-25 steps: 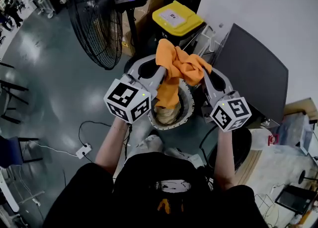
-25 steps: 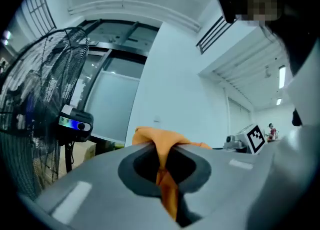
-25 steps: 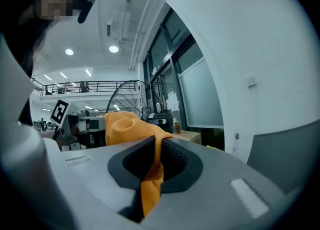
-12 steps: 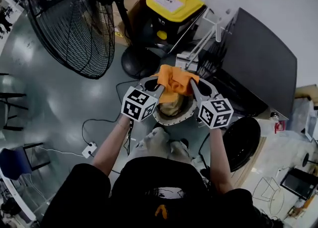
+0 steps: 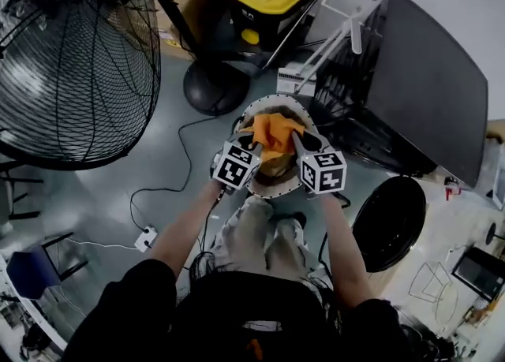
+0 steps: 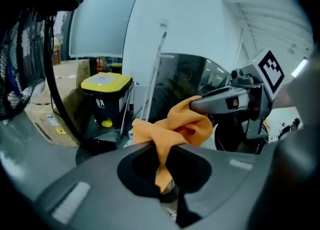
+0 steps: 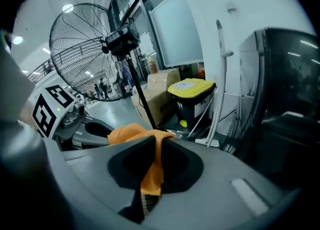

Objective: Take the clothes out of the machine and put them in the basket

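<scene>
- L hand-held gripper [image 6: 163, 146]: jaws pinched tight on a fold of the orange cloth [image 5: 274, 132], w/ fabric bunched through the gap.
- R hand-held gripper [image 7: 157, 140]: nearly closed too, clamped on the same cloth's other end.
- Cloth hangs btwn the two, low over the basket [image 5: 264, 192] on the floor, above other laundry [image 5: 272, 165] inside. Can't tell if it touches.
- Risk: releasing one side first, so the cloth swings and drapes over the rim.
- Risk: fabric snags in a jaw and gets dragged back out.
- Fan base [image 5: 215, 88] and floor cable [image 5: 170, 191] sit left; a stray tail could land there.
</scene>
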